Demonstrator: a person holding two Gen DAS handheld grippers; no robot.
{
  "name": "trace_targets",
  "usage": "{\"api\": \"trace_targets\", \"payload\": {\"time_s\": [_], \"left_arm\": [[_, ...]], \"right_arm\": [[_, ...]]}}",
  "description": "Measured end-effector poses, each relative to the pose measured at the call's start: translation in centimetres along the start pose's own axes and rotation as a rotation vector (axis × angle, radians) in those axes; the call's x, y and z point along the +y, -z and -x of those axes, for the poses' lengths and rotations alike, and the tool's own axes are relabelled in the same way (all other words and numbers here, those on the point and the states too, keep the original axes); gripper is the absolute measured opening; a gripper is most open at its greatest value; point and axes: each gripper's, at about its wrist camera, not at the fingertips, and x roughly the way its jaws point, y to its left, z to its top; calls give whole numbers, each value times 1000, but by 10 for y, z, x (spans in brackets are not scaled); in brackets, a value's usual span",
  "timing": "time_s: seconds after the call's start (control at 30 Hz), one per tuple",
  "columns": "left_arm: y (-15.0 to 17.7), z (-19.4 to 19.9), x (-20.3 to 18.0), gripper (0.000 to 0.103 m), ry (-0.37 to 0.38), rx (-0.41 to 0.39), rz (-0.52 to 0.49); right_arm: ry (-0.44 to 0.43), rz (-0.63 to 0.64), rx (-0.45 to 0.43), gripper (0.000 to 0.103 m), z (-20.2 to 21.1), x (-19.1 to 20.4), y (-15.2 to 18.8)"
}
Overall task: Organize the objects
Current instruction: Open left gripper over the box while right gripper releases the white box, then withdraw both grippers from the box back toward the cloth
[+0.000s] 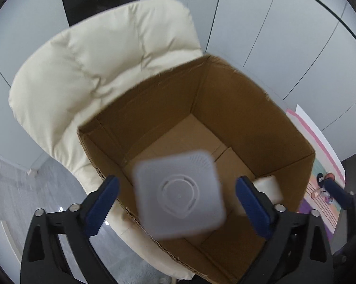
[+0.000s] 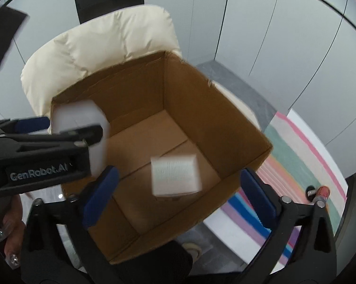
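An open cardboard box sits on a cream padded chair. My left gripper is open above the box. A flat white square device, blurred, is in the air between its fingers without touching them. It shows in the right wrist view beside the left gripper. My right gripper is open above the box. A small white box, blurred, hangs free between its fingers; it also shows in the left wrist view.
A striped colourful rug lies on the floor to the right of the chair, with small items on it. Grey wall panels stand behind. A foot in a slipper is below the box.
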Motion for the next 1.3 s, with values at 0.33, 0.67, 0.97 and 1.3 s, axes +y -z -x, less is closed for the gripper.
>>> {"api": "trace_targets", "payload": {"time_s": [0.33, 0.67, 0.97, 1.3], "left_arm": [[-2, 9, 14, 100, 22, -45, 23], [-1, 24, 2, 100, 17, -64, -20], [8, 46, -5, 100, 27, -82, -30], [36, 65, -25, 100, 61, -63, -88]], "right_arm": [[-3, -65, 31, 103, -11, -14, -2], [13, -95, 18, 103, 5, -26, 2], [22, -143, 1, 103, 32, -41, 13], [57, -215, -30, 103, 79, -65, 40]]}}
